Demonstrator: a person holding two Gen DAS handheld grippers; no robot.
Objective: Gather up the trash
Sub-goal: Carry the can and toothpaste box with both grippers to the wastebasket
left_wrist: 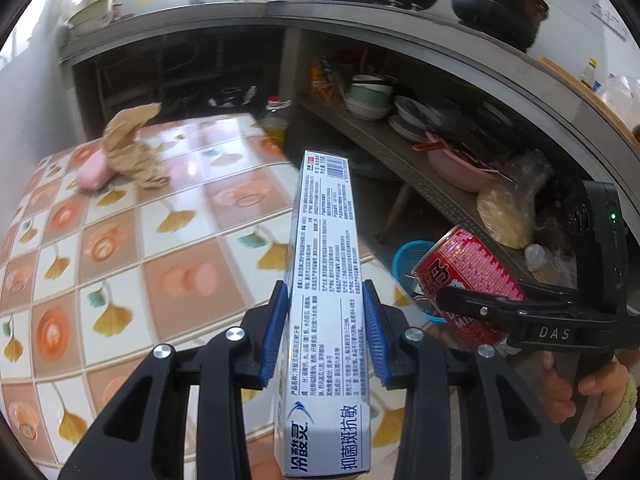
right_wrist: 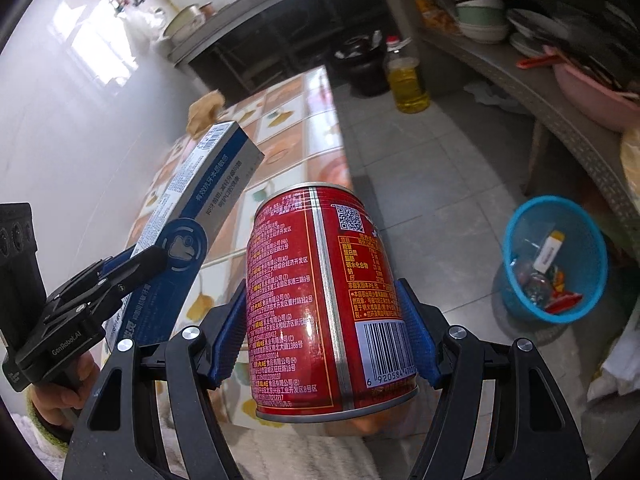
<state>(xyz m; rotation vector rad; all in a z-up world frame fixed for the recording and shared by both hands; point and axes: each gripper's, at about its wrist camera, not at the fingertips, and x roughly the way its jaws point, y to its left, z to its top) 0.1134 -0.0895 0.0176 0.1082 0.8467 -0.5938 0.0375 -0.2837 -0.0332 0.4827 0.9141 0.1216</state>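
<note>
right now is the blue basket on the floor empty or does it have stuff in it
Not empty. The blue basket on the floor holds wrappers and a small white packet at its bottom, well below the rim.

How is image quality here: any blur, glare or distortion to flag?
Left wrist view: strong fisheye bending of the counter edge; glare on the tablecloth; toothpaste box sharp. Right wrist view: red can sharp with a highlight streak; tablecloth beyond it smeared; window-lit wall blown out; blue basket readable.
</note>
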